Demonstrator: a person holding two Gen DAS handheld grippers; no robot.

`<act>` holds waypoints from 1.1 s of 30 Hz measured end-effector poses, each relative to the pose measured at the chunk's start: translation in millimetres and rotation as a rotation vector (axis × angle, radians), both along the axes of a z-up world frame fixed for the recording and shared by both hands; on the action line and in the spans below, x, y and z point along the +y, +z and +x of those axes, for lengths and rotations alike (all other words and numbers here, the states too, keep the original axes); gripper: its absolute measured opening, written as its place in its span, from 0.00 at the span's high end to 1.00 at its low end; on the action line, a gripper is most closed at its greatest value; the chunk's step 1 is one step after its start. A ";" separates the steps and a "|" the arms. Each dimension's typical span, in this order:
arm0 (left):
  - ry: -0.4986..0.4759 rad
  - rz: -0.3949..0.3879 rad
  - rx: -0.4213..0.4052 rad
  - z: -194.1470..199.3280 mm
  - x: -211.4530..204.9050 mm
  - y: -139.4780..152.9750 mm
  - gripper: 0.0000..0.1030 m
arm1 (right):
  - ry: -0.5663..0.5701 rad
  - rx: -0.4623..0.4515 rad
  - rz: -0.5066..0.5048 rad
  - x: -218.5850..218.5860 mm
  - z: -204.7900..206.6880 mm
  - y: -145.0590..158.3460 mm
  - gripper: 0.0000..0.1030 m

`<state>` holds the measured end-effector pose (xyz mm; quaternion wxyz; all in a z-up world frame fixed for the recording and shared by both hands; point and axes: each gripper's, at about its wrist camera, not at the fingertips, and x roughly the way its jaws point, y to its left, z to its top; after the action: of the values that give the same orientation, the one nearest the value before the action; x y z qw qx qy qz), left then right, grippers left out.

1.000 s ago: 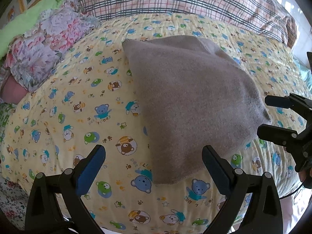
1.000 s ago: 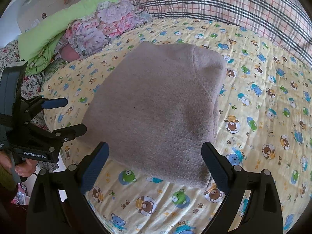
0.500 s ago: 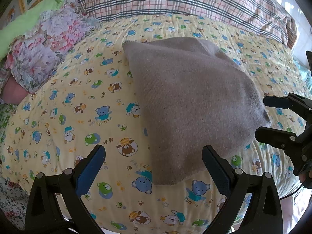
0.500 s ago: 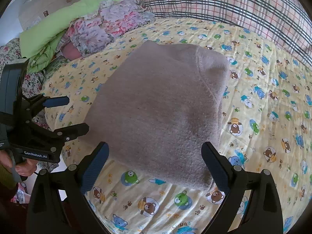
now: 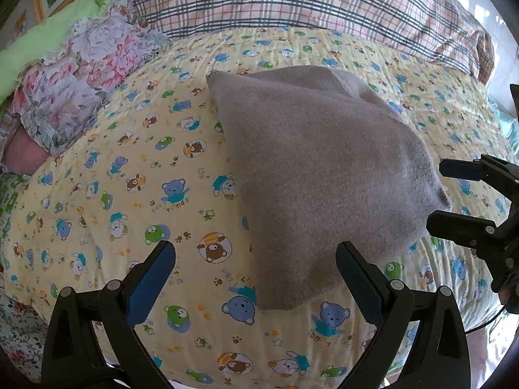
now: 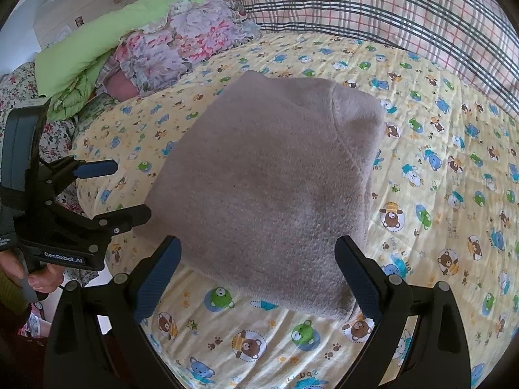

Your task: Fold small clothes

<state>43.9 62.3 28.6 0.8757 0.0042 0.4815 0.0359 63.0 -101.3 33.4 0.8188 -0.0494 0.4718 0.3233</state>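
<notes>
- The left gripper [image 5: 256,269] hovered with its blue-padded fingers [image 5: 152,277] spread wide and empty, just short of the near left corner of the garment.
- The right gripper [image 6: 258,267] likewise had its fingers [image 6: 159,274] parted and held nothing, at the garment's near edge.
- The folded grey-brown knit garment [image 6: 272,188] lay flat on the bed's yellow bear-print sheet [image 5: 129,175].
- Behind it sat a plaid blanket [image 5: 292,0], a floral pillow [image 5: 81,87] and a green pillow [image 6: 107,32].
</notes>
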 end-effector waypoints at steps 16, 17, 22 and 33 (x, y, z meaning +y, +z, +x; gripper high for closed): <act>0.004 0.017 -0.016 -3.0 -2.4 2.7 0.03 | 0.000 -0.009 0.004 -0.2 0.4 3.6 0.07; 0.003 0.018 -0.016 -3.0 -2.9 2.9 0.03 | -0.001 -0.009 0.004 -0.2 0.4 3.6 0.07; 0.005 0.020 -0.017 -2.9 -3.7 3.5 0.03 | -0.005 -0.007 0.007 -0.7 0.3 4.2 0.07; 0.004 0.022 -0.016 -3.4 -5.5 3.8 0.03 | -0.005 -0.006 0.007 -1.9 0.8 4.1 0.07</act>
<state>40.4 56.8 32.4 0.8795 0.0123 0.4739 0.0429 63.8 -103.2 37.5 0.8212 -0.0464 0.4683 0.3229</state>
